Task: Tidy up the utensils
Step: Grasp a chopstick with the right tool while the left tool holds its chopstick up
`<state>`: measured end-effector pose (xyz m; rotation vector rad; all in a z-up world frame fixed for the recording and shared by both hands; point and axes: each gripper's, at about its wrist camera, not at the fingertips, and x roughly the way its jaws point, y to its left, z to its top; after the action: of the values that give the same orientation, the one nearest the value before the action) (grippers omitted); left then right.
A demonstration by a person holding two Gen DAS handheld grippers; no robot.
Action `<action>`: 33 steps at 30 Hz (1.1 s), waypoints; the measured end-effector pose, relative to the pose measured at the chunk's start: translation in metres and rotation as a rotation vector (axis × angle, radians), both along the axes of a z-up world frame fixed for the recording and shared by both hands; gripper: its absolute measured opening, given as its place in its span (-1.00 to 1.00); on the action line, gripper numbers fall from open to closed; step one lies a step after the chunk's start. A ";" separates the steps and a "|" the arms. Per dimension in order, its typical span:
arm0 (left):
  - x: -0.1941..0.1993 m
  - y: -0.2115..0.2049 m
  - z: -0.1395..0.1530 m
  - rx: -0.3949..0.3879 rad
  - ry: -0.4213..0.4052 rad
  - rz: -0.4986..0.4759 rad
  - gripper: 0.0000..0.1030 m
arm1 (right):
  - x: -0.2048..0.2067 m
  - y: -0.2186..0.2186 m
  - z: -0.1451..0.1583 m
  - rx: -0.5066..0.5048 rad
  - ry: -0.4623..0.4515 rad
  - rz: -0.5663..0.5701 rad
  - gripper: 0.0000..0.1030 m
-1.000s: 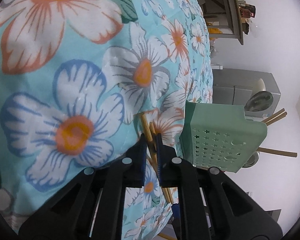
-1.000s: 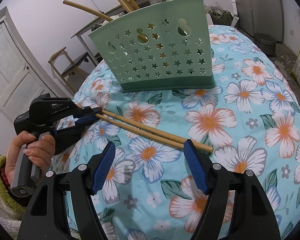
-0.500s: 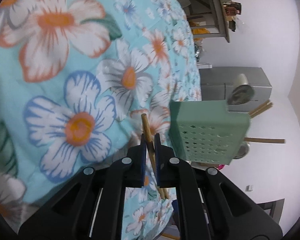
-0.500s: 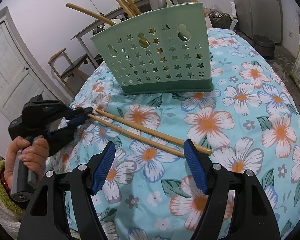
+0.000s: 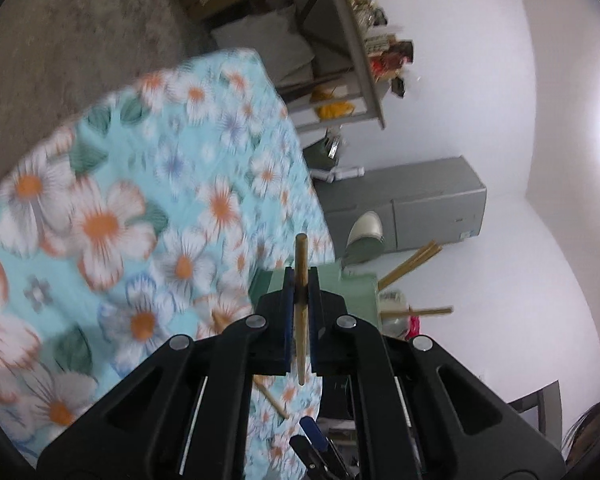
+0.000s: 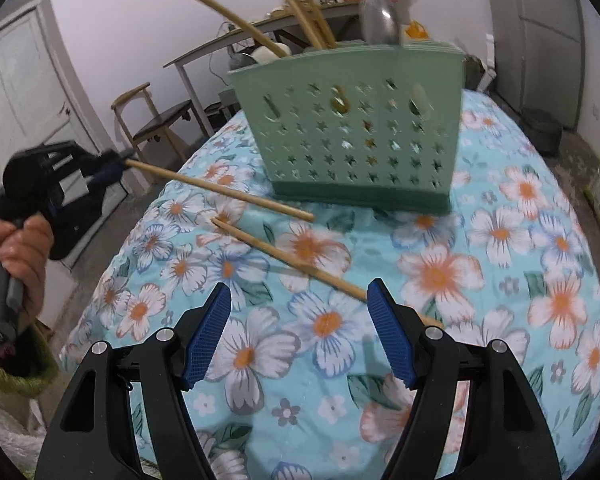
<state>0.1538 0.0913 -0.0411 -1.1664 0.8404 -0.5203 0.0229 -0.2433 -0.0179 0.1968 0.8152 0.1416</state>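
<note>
My left gripper (image 5: 301, 280) is shut on one wooden chopstick (image 5: 301, 312) near its thick end. In the right wrist view that chopstick (image 6: 220, 192) slants off the cloth from the left gripper (image 6: 120, 160), its far tip low before the holder. A second chopstick (image 6: 300, 266) lies on the floral cloth. Its right end passes behind a finger of my right gripper (image 6: 300, 320), which hovers open over the cloth with nothing between its pads. The green star-holed utensil holder (image 6: 356, 140) stands upright behind, with chopsticks and spoons in it.
The table wears a turquoise floral cloth (image 6: 480, 280). A wooden chair (image 6: 156, 120) and a white door (image 6: 24, 92) stand to the left. A grey cabinet (image 5: 420, 204), a cluttered shelf (image 5: 364, 60) and bare floor (image 5: 60, 40) lie beyond the table.
My left gripper has lifted one chopstick off the cloth and tilted upward, leaving the other lying there. The right gripper has shifted slightly; its jaws are unchanged.
</note>
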 end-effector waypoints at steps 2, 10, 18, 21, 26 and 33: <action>0.003 0.007 0.005 -0.007 -0.018 0.028 -0.91 | 0.007 0.009 0.005 -0.050 -0.026 0.027 0.26; 0.006 0.047 0.013 -0.003 -0.055 0.126 -0.91 | 0.052 0.066 0.006 -0.269 -0.075 0.178 0.01; 0.006 0.066 0.011 -0.002 -0.060 0.194 -0.91 | 0.085 0.116 -0.018 -0.487 -0.056 0.304 -0.14; 0.009 0.073 0.009 0.000 -0.056 0.217 -0.91 | 0.089 0.129 -0.032 -0.574 -0.038 0.338 -0.14; 0.013 0.080 0.005 -0.004 -0.050 0.242 -0.91 | 0.091 0.144 -0.046 -0.670 -0.027 0.368 -0.27; 0.016 0.082 0.004 -0.001 -0.048 0.252 -0.91 | 0.096 0.163 -0.049 -0.730 -0.031 0.386 -0.49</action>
<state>0.1700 0.1733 -0.0375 -1.2351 0.6401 -0.3396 0.1189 -0.0802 -0.0669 -0.6524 0.8195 0.1995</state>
